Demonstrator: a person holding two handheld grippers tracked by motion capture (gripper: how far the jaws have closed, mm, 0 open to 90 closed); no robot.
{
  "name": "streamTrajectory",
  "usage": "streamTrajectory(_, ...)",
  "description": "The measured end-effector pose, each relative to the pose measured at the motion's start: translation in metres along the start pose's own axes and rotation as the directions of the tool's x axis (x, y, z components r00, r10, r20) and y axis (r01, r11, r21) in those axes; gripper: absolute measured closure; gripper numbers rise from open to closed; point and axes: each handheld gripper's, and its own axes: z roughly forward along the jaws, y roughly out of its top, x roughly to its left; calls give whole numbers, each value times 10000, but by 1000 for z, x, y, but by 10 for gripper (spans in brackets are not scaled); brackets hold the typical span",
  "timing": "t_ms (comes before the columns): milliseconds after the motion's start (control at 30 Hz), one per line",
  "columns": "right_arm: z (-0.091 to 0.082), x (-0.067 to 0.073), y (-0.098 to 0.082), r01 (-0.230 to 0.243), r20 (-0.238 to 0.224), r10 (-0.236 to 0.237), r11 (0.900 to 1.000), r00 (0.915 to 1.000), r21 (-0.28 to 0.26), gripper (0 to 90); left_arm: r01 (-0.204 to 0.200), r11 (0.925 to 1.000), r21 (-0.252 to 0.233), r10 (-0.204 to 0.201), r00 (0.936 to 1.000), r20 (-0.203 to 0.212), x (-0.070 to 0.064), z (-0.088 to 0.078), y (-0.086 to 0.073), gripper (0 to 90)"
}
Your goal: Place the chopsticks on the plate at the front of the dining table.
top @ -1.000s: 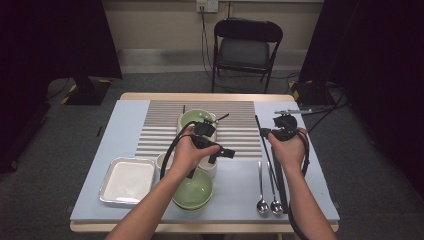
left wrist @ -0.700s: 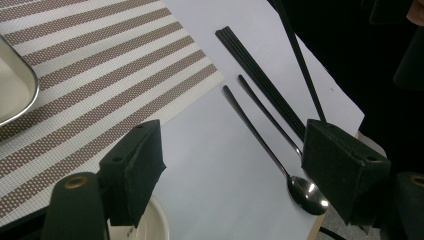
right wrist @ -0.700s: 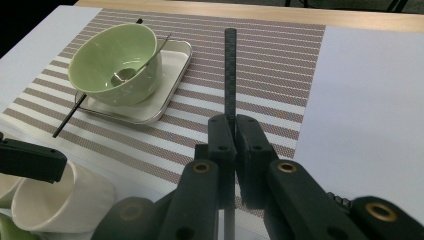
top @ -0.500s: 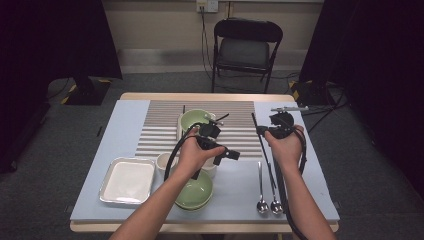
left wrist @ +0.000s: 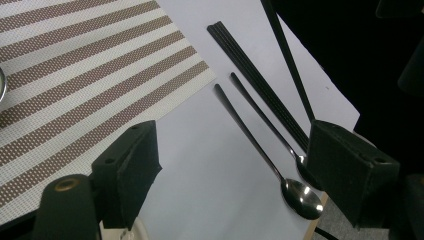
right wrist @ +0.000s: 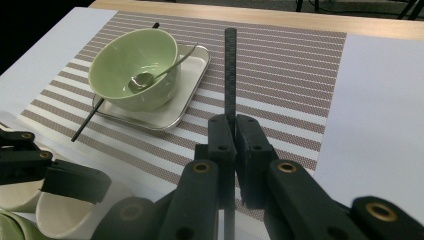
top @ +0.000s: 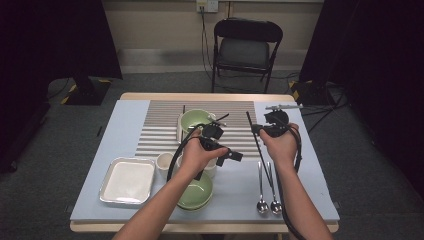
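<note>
Black chopstick; pale green bowl; brown-and-white striped placemat; light blue table cover.

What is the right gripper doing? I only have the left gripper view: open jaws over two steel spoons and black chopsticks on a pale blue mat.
Observer: The right gripper is shut on one thin black chopstick, which points away from the hand.
Operator: Anything on the striped placemat?
Observer: A pale green ceramic bowl with a metal spoon inside stands on a small square metal tray.
Operator: And what lies below my left gripper?
Observer: Another green bowl near the table's front edge, with a small white cup beside it.
</note>
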Motion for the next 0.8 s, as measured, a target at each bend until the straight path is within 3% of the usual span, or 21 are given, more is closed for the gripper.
streamTrajectory(400, 2, 8, 3, -2, -157, 1, 10000, 9999, -45, 863, -139, 9999, -60, 140, 9995, 272, -5, 6, 0, 195)
streamTrajectory(533, 3, 11, 4, 40, -164, -41, 10000, 9999, -42, 863, 10, 9995, -307, -3, 9998, 208, -7, 7, 0, 190)
streamTrajectory(800, 3, 18, 8, 193, -225, -195, 9998, 9996, -83, 862, -161, 9995, -257, 167, 9996, 231, -10, 11, 0, 190)
